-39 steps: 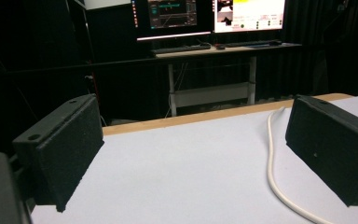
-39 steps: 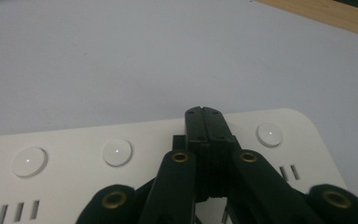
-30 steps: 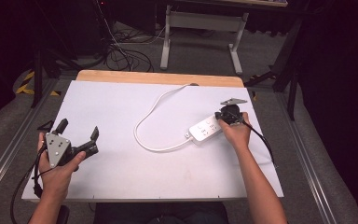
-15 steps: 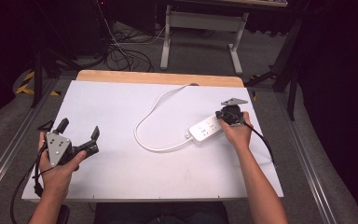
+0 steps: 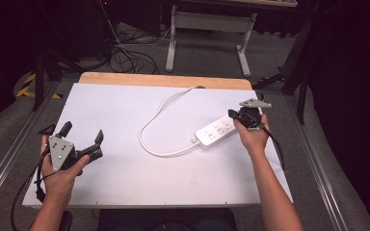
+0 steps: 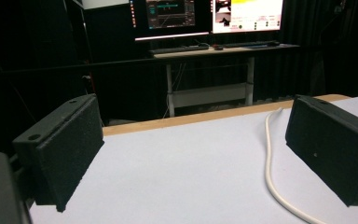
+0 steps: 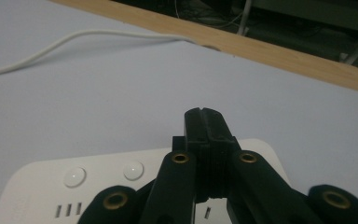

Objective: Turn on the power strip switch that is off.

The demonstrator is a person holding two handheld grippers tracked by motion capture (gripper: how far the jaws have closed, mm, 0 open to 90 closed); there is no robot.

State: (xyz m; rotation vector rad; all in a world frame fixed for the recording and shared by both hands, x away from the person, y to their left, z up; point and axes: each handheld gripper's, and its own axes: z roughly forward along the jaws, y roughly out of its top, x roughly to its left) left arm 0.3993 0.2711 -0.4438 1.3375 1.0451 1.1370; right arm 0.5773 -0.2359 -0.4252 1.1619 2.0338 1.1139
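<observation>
Person at a white table point(image 5: 173, 183) with two hand-held grippers and a power strip.
Left gripper point(image 5: 82, 132), lower left, jaws spread and empty; right gripper point(image 5: 232, 115), centre right, jaws pressed together over the white power strip point(image 5: 215, 130); cord point(image 5: 159, 115) loops toward upper centre.

A white tabletop point(image 5: 125, 106) carries a white power strip point(image 5: 215, 131) whose cord point(image 5: 150, 125) loops toward the far edge. The right gripper point(image 5: 235, 117) sits at the strip's right end (fingers together). The left gripper point(image 5: 83, 135), near the left edge, holds its fingers point(image 5: 99, 136) spread apart.
</observation>
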